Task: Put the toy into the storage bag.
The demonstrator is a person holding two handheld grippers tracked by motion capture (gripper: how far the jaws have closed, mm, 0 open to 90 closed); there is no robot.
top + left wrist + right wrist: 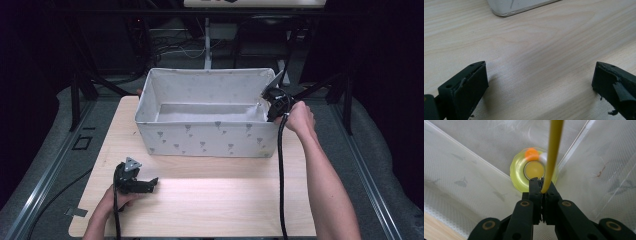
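No text, label, brand or number can be read in any view. The white fabric bin at the far edge of the tabletop carries only a print of small grey shapes, not letters. Dark marks on the strip at the top edge of the high view are too small to make out.
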